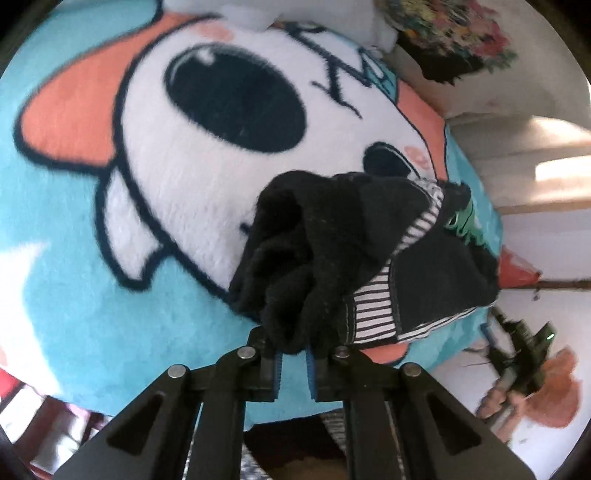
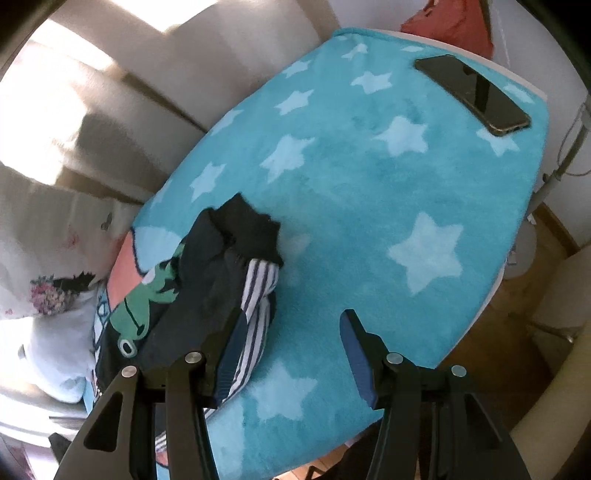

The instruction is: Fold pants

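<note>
Left gripper point(image 1: 291, 363): jaws drawn close together, clamped on a bunched black fold of the pants point(image 1: 354, 258). The garment is black with white-and-dark striped side panels and a green printed patch; it lies crumpled on the blanket point(image 1: 74, 302), its near end gathered into the grip. Beneath it, the blanket shows a large cartoon face in white, orange and black on a turquoise ground.

Right gripper point(image 2: 291, 336): jaws spread wide, nothing between them. Its left finger point(image 2: 229, 347) rests against, or just over, the striped edge of the pants point(image 2: 221, 280); which of the two cannot be told. The right finger stands over bare blanket point(image 2: 369, 177), here turquoise with pale stars.

A dark phone point(image 2: 472, 94) lies flat near the far corner of the blanket, well apart from the pants. A red cloth point(image 2: 450, 20) sits beyond that corner. White cushions point(image 2: 122, 74) lie beside the blanket's left edge
</note>
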`<state>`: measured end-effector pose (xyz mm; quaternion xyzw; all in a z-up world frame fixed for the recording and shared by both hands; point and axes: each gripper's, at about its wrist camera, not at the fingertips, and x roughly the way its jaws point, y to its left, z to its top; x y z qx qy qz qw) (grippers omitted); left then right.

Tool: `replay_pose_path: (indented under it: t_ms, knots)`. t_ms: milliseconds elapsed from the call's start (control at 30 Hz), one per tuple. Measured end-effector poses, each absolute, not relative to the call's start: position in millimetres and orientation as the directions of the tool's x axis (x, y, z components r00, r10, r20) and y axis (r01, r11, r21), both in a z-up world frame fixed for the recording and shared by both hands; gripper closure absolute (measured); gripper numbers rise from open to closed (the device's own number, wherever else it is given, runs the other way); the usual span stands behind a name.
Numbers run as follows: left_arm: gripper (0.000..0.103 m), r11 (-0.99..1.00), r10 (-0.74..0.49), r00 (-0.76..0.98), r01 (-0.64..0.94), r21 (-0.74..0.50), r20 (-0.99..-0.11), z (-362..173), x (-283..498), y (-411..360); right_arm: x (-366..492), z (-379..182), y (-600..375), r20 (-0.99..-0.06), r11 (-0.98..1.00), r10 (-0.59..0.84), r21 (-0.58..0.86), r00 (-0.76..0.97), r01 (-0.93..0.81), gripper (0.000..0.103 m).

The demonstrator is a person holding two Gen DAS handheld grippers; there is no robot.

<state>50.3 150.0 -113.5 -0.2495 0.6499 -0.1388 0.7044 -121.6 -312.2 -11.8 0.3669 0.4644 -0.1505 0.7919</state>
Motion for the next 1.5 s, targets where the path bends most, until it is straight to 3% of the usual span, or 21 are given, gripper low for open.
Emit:
replay_pose_path:
  t_ms: [400, 1000, 1100, 1167, 1500]
  knots:
    - [0.093, 0.797, -0.577, 0.137, -0.124, -0.592, -0.805, -101, 56, 162, -102, -34, -258, -0.803, 0.681, 0.322, 0.564, 0.501, 0.466, 0.046]
    - [0.093, 0.79, -0.586, 0.116, -0.139, -0.597, -0.802, -99, 62, 161, -89, -35, -231, -0.784, 0.632, 0.373, 0.606, 0.496, 0.483, 0.049]
    - [0.093, 0.793, -0.583, 0.114, -0.136, -0.594, -0.805, -99, 62, 161, -78, -43, -233, -0.793, 0.626, 0.352, 0.594, 0.497, 0.505, 0.065]
    - [0.093, 0.792, -0.585, 0.116, -0.134, -0.596, -0.803, -96, 61, 161, -73, -47, -234, -0.798, 0.617, 0.356, 0.592, 0.487, 0.519, 0.093]
    - [0.093, 0.773, -0.602, 0.126, -0.154, -0.615, -0.789, -89, 54, 169, -96, -20, -237, -0.783, 0.629, 0.396, 0.612, 0.48, 0.48, 0.096]
